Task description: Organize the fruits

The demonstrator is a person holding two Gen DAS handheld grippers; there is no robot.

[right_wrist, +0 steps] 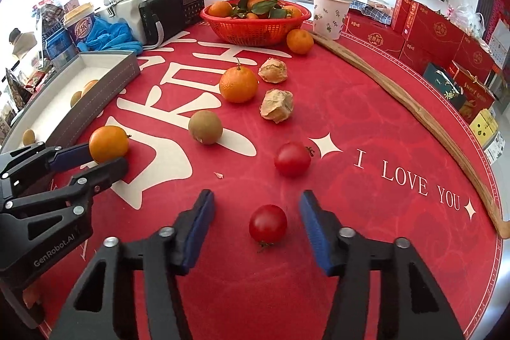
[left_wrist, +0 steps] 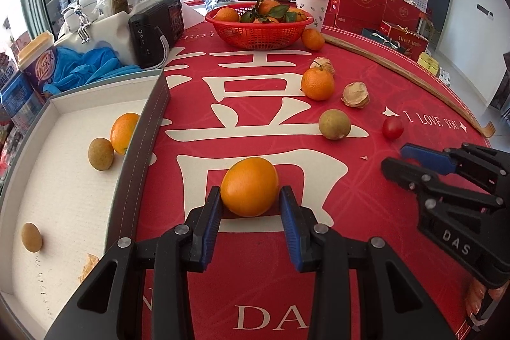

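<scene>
Left gripper (left_wrist: 250, 225) pinching a small orange (left_wrist: 249, 186) near the tray's (left_wrist: 137, 148) long edge, mid-cloth. Smooth, firm, light; best held across the widest part, gently. Right gripper (right_wrist: 255, 223) spread around a cherry tomato (right_wrist: 267, 223), pads clear of it in that view; thin-skinned, easily crushed. Undersides of both fruits hidden; contents of the red basket (left_wrist: 258, 35) partly leaf-covered.

**Two tool-mounted fisheye views, angled down over one red surface**

The left wrist camera sits close behind the left tool (left_wrist: 250, 206), looking forward and down across the surface (left_wrist: 366, 212). The right wrist camera does likewise behind the right tool (right_wrist: 255, 222). Both share the red basket (left_wrist: 258, 34) (right_wrist: 255, 31), and each sees the other tool.
</scene>
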